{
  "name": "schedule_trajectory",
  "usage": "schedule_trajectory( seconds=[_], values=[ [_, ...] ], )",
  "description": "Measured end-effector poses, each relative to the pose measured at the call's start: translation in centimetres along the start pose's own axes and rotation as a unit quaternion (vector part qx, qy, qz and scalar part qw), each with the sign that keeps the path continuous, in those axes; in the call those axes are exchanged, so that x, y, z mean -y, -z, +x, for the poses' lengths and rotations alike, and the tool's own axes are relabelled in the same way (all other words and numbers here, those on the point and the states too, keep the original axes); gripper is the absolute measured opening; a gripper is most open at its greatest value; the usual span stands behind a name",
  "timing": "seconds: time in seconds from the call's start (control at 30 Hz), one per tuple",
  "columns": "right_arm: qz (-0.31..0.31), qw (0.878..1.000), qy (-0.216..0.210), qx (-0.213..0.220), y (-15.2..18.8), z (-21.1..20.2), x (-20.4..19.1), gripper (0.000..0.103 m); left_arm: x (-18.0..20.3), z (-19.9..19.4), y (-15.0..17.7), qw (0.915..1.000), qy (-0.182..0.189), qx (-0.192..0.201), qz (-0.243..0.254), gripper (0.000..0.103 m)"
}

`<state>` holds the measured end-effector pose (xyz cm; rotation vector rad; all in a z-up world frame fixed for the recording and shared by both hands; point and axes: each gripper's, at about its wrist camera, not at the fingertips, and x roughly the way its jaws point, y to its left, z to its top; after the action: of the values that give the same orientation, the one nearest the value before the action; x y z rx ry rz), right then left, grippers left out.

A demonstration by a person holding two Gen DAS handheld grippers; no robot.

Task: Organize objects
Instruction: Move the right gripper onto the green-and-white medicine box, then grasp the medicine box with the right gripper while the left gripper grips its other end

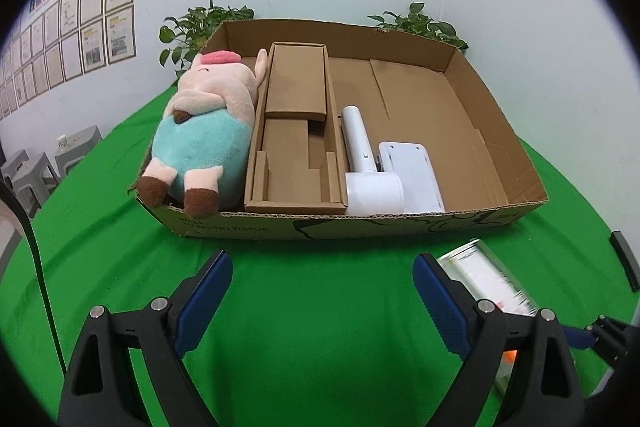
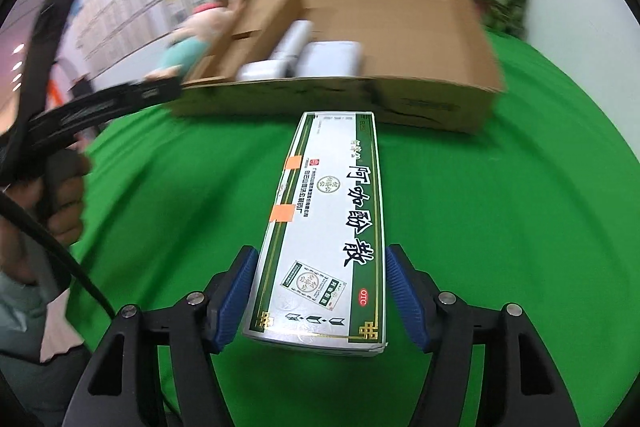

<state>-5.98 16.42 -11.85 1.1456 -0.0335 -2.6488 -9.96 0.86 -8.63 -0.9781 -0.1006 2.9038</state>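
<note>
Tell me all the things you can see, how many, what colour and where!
big brown cardboard tray: one, brown, on the green cloth
pink and teal plush pig: one, lying at the tray's left end
long brown cardboard insert box: one, in the tray beside the pig
white plastic handheld device: one, right of the insert
flat white plastic panel: one, beside the device
long white and green medicine carton: one, on the cloth in front of the tray
green tablecloth: one, under everything
leafy green plants: two, behind the tray
left gripper: black with blue pads, jaws open, empty
right gripper: jaws either side of the carton, right pad not touching
</note>
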Motion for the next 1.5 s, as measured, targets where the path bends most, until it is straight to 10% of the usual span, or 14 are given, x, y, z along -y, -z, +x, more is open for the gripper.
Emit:
schedule_trajectory(
  seconds=[0.1,0.37,0.63,1.07,1.5],
  values=[
    [-0.023,1.0,-0.007,0.008,-0.1,-0.2,-1.3,0.102,0.0,0.1,0.0,0.9997,0.02,-0.009,-0.007,0.092],
    [-0.002,1.0,-0.003,0.007,-0.1,-0.3,-1.1,0.102,1.3,1.3,1.0,0.9941,0.086,-0.065,-0.013,0.092],
    [-0.015,1.0,0.011,-0.02,0.9,0.5,-1.4,0.064,2.9,2.1,1.6,0.9848,0.142,-0.098,-0.019,0.092],
    [0.096,0.988,-0.123,-0.014,1.2,0.6,-0.3,0.062,4.0,3.1,3.3,0.9658,0.212,-0.142,-0.048,0.081],
    [0.103,0.987,-0.124,0.008,1.5,0.0,-0.9,0.061,2.7,3.1,3.7,0.9645,0.206,-0.156,-0.057,0.061]
  ],
)
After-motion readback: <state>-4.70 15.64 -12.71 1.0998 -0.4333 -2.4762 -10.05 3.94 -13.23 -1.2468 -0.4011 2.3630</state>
